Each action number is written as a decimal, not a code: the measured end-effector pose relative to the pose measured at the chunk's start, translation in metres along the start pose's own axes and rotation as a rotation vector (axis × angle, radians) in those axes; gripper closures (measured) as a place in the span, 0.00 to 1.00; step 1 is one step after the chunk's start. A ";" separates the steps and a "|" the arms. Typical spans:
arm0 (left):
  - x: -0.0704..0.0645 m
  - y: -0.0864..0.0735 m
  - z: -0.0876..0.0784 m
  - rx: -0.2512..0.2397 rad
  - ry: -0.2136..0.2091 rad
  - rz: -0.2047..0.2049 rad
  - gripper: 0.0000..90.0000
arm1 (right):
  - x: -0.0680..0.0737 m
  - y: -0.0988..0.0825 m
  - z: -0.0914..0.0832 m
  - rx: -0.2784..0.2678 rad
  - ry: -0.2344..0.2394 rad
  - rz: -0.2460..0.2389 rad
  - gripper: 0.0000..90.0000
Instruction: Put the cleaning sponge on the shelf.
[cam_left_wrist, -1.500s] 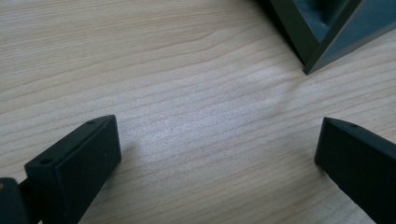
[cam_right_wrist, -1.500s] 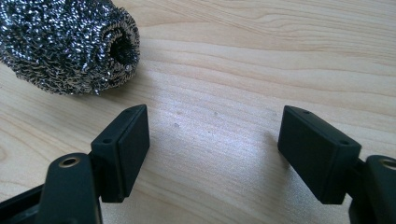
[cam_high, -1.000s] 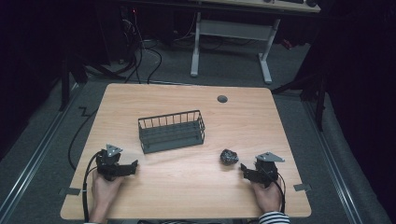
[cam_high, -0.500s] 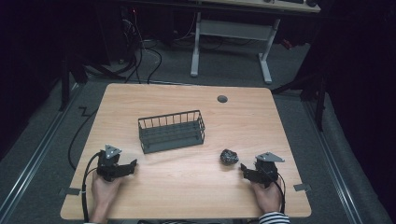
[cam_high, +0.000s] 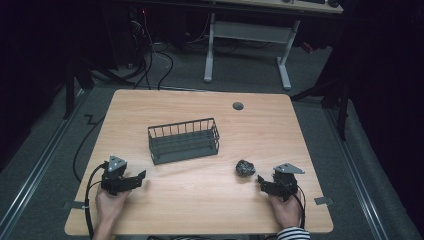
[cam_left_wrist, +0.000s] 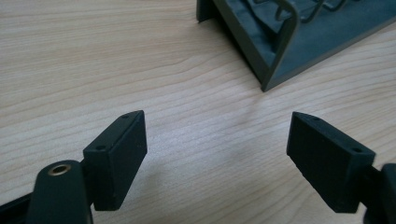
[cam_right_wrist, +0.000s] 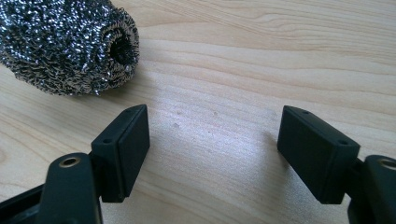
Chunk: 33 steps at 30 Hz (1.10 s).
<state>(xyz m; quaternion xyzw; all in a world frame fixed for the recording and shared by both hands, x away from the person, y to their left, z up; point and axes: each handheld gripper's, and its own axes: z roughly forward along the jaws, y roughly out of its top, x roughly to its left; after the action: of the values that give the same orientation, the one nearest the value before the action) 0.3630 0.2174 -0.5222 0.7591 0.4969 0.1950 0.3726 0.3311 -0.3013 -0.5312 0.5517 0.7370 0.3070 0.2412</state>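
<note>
Left gripper view: the left gripper (cam_left_wrist: 215, 140) has its two black jaws spread wide with bare wood between them, gripping nothing. Ahead of the jaws sits the corner of a dark grey wire basket with a solid base (cam_left_wrist: 280, 42), apart from the jaws.

Right gripper view: the right gripper (cam_right_wrist: 212, 140) is likewise spread wide and empty, resting just above the light wooden table top (cam_right_wrist: 261, 56). A round steel-wool scouring pad, silvery and coiled (cam_right_wrist: 65, 44), lies just beyond the left-hand jaw of that view, not between the jaws and not touching them.

High view: the left gripper (cam_high: 131, 178) sits near the front left corner of the table (cam_high: 200, 210), held by a hand (cam_high: 109, 206). The right gripper (cam_high: 264, 182) sits near the front right corner, held by a hand (cam_high: 285, 210) with a striped sleeve (cam_high: 291, 234). The scouring pad (cam_high: 245, 168) lies just beside the right gripper, toward the table centre. The basket (cam_high: 184, 141) stands at the table centre, well apart from the pad. A small round dark grommet (cam_high: 238, 106) is set near the rear edge.
</note>
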 end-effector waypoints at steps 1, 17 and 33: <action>-0.001 0.001 -0.001 -0.001 -0.008 0.005 0.23 | 0.000 0.000 0.000 0.000 0.000 0.000 0.28; -0.011 0.032 -0.019 -0.013 -0.067 0.039 0.29 | 0.000 0.000 0.000 0.000 0.002 -0.001 0.28; -0.013 0.065 -0.027 -0.023 -0.140 0.028 0.34 | 0.000 0.000 0.000 0.001 0.003 -0.001 0.28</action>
<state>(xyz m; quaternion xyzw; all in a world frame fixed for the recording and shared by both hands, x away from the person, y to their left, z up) 0.3794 0.2011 -0.4548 0.7734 0.4569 0.1524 0.4122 0.3308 -0.3013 -0.5311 0.5510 0.7377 0.3074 0.2402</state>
